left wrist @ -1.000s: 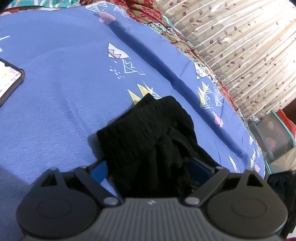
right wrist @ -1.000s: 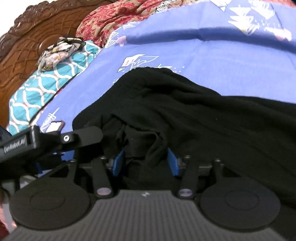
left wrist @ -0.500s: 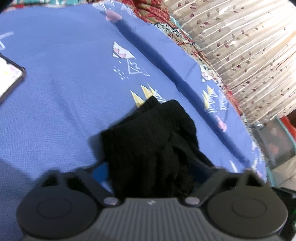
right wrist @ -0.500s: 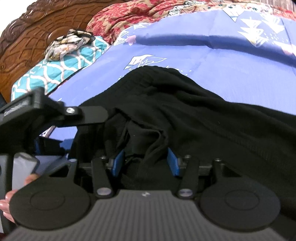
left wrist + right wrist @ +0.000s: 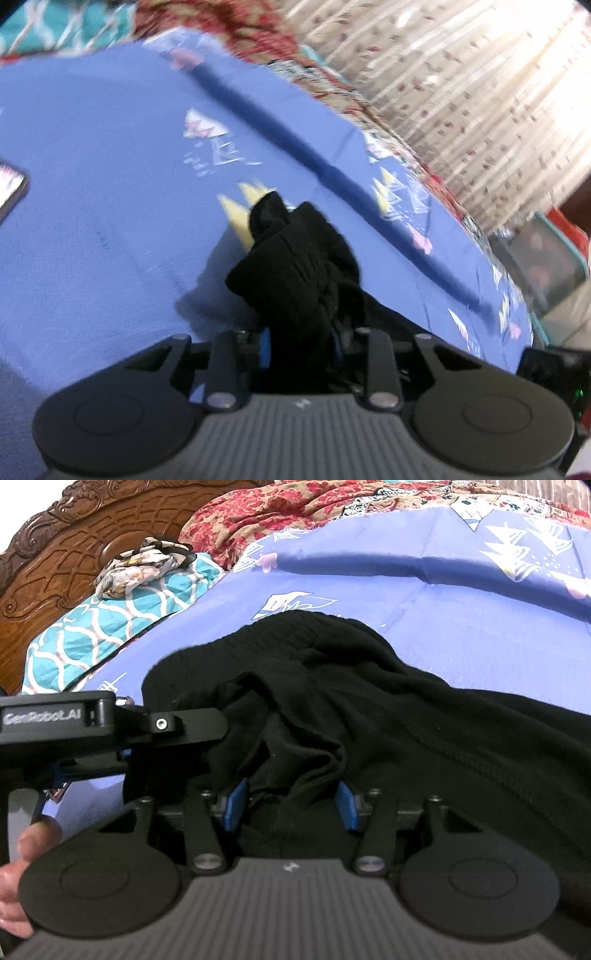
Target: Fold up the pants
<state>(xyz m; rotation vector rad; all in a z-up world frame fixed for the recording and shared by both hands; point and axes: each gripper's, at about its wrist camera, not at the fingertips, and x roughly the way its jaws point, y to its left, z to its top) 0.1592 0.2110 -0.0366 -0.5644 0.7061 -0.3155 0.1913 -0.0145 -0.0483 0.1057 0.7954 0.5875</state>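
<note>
The black knit pants lie rumpled on the blue patterned bedsheet. My right gripper is shut on a bunched fold of them, its blue pads pressing the cloth from both sides. My left gripper has its jaws closing on another gathered end of the pants, with fabric squeezed between the pads and lifted off the sheet. The left tool's black housing shows at the left of the right wrist view, beside the pants' edge.
A phone lies on the sheet at far left. A carved wooden headboard, a teal pillow and a red floral blanket sit at the bed's head. A curtain and a plastic box stand past the far edge.
The left jaws narrowed from wide open onto the black fabric, bunching it into a tight bundle, and the left gripper rose. The right gripper kept its hold in place.
</note>
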